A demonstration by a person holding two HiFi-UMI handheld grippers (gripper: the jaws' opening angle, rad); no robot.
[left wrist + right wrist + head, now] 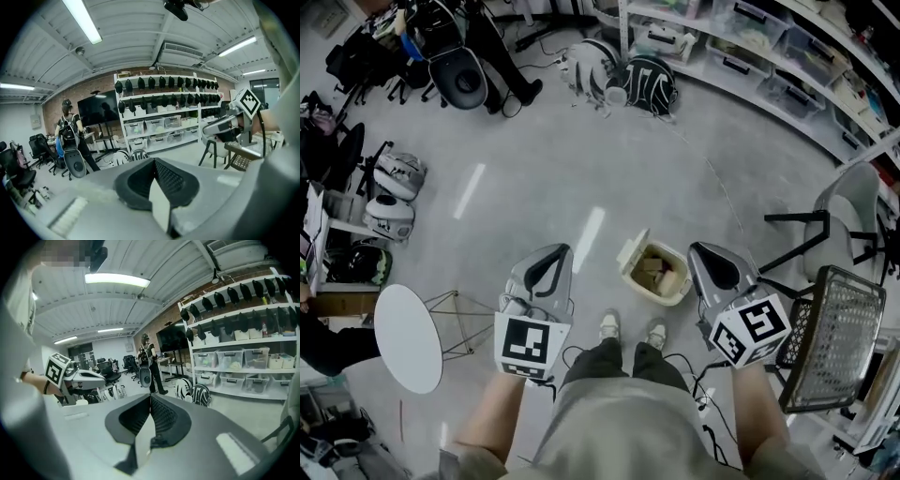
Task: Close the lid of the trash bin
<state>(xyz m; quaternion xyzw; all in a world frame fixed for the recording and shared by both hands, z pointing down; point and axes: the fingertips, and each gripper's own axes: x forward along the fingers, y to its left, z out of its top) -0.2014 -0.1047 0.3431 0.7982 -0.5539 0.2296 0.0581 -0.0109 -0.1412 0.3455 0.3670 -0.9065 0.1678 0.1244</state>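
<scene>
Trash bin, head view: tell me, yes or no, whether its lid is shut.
No: the trash bin has its lid swung open, leaving its inside exposed.

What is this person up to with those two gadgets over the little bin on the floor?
A person stands over a trash bin on the floor, holding a gripper in each hand. Its lid is tipped open, rubbish showing inside. The left gripper and right gripper hang either side of it, jaws shut and empty. Neither seems to touch it; the lid is not yet closed.
</scene>
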